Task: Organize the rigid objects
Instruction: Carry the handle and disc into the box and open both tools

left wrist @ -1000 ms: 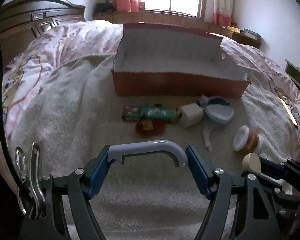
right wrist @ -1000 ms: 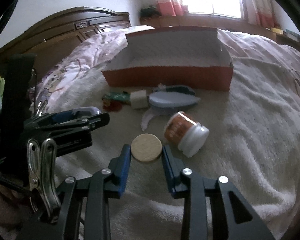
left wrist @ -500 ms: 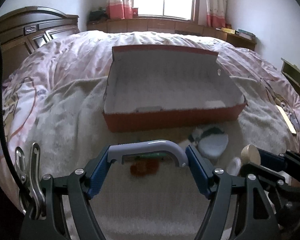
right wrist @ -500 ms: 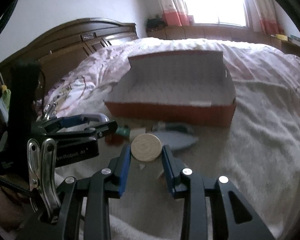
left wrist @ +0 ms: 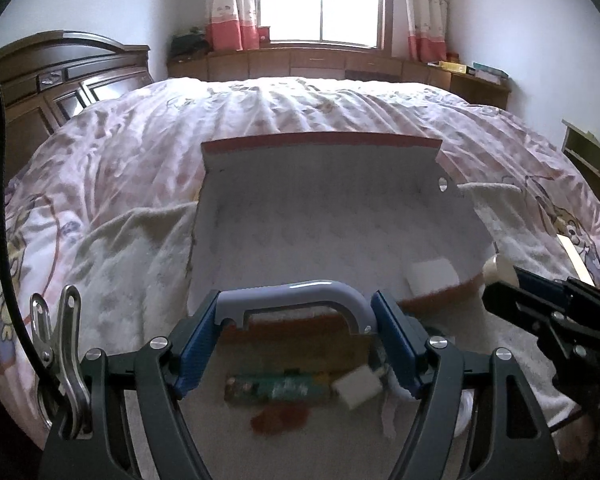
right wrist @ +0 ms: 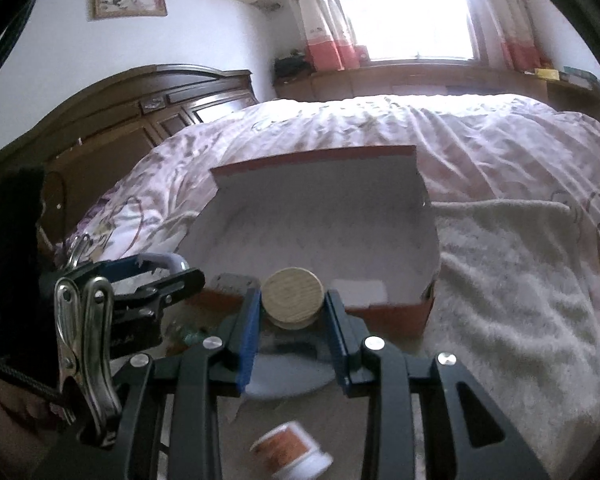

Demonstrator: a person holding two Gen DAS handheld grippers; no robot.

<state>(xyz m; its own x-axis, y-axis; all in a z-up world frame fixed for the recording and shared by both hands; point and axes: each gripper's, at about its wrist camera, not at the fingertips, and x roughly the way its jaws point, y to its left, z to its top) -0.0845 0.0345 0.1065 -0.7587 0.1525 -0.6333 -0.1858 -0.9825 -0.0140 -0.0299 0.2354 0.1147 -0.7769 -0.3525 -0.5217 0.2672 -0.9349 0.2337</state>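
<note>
Two objects are shown in transit toward the red cardboard box (left wrist: 320,216), which lies open on the bed (left wrist: 300,108) and serves as the landmark. A grey curved handle piece (left wrist: 300,300) is clamped between the pads of the left claw (left wrist: 296,320), held wide by the width of the piece, at the near wall of the box. A round wooden disc (right wrist: 293,297) is pinched edge-on by the right claw (right wrist: 293,312), closed narrowly on it, likewise at the near wall. Inside the box only a pale rectangular patch (left wrist: 434,276) near the right front corner is seen; whether it is an object or a folded flap cannot be told, so little or nothing is judged to be stored yet. Left outside, on the towel (right wrist: 520,280) in front of the box, are a green packet (left wrist: 276,388), a white block (left wrist: 358,390), a red flat item (left wrist: 280,420), a grey-blue rounded object (right wrist: 288,372) and an orange jar with a white cap (right wrist: 292,454). Both carried pieces are judged still to need release into the box, and the rest to need collecting. Motion blur softens the items in front of the box, the packet's print is unreadable, and the grey-blue object is largely masked by the right claw. The jar is cut by the lower frame edge.
</note>
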